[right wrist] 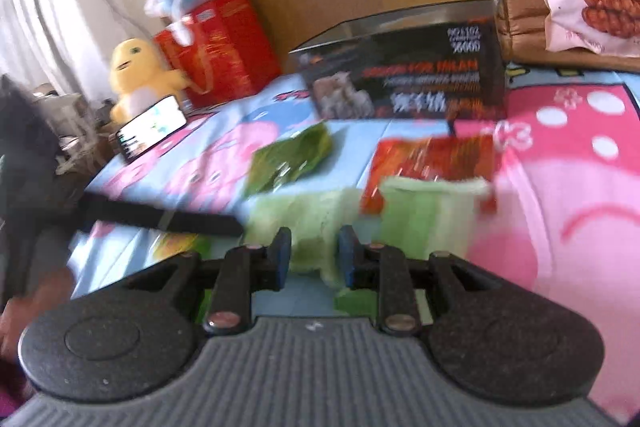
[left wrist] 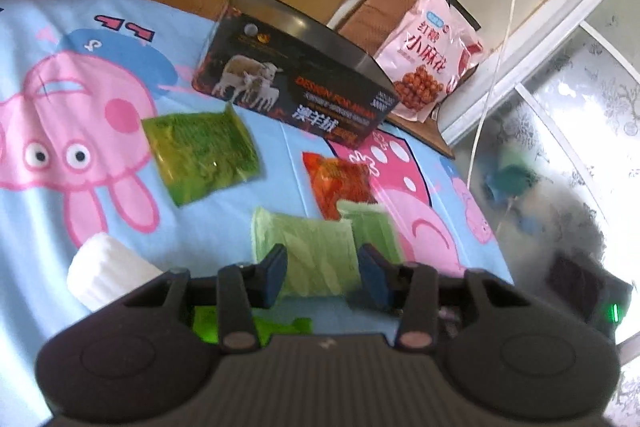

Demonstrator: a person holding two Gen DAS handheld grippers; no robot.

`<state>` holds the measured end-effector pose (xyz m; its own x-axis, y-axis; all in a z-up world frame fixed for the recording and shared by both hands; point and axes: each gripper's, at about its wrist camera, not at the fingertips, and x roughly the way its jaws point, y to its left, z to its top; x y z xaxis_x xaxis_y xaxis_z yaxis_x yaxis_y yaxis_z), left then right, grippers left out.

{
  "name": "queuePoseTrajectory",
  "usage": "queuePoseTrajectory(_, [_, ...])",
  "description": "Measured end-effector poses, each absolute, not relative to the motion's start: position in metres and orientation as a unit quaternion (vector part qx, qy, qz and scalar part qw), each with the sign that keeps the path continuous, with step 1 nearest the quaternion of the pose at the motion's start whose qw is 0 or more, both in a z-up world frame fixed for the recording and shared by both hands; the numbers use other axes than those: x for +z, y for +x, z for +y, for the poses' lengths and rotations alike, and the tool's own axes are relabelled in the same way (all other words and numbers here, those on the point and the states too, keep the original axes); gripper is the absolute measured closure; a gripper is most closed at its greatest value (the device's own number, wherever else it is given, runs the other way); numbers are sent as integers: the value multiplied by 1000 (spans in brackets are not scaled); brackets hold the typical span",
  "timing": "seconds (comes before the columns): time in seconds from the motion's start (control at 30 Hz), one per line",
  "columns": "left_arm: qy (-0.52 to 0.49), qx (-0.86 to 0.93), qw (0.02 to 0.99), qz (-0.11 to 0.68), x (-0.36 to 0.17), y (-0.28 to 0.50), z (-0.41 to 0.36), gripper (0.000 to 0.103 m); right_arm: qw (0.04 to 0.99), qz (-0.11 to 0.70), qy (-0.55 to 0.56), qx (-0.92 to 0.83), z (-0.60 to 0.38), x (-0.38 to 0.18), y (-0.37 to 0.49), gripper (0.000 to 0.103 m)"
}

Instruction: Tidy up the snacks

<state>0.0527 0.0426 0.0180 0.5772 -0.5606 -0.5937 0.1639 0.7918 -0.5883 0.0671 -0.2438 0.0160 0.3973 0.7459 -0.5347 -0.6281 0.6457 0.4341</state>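
Note:
Snack packets lie on a Peppa Pig bedsheet (left wrist: 48,195). In the left wrist view a pale green packet (left wrist: 308,247) lies just ahead of my open left gripper (left wrist: 322,277). A second pale green packet (left wrist: 372,227) overlaps a red-orange packet (left wrist: 336,183). A dark green packet (left wrist: 200,155) lies left of them. An open black box (left wrist: 296,83) stands behind. In the right wrist view my right gripper (right wrist: 314,259) is open over a pale green packet (right wrist: 308,223), beside another (right wrist: 432,215), the red packet (right wrist: 432,159) and the dark green one (right wrist: 292,163). The black box (right wrist: 408,75) is behind them.
A large pink snack bag (left wrist: 428,55) leans on a chair by the bed's far corner. A white ridged object (left wrist: 108,275) lies at the left. A phone (right wrist: 152,131), a yellow plush (right wrist: 140,75) and a red bag (right wrist: 224,47) sit at the left edge.

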Motion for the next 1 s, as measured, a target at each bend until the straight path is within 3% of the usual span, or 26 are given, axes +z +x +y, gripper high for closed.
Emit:
queuePoseTrajectory(0.03, [-242, -213, 855, 407, 19, 53, 43, 59, 831, 353, 82, 423, -248, 16, 58, 70])
queuePoseTrajectory(0.1, [-230, -211, 858, 407, 22, 54, 40, 55, 835, 337, 68, 429, -253, 18, 43, 55])
queuePoseTrajectory(0.17, [-212, -207, 864, 407, 24, 56, 35, 52, 848, 322, 35, 419, -250, 20, 35, 53])
queuePoseTrajectory(0.4, [-148, -202, 874, 416, 20, 58, 15, 53, 861, 300, -35, 409, -229, 18, 37, 53])
queuePoseTrajectory(0.53, [-141, -201, 876, 414, 16, 59, 15, 68, 868, 302, -85, 384, -209, 9, 38, 54])
queuePoseTrajectory(0.6, [-153, -206, 875, 412, 18, 59, 21, 68, 875, 295, -90, 374, -206, 9, 37, 64])
queuePoseTrajectory(0.67, [-160, -214, 875, 403, 24, 58, 24, 68, 879, 296, -84, 365, -207, 12, 37, 68])
queuePoseTrajectory(1.0, [-146, -235, 906, 320, 83, 93, 15, 68, 916, 212, -49, 338, -219, 55, 56, 69])
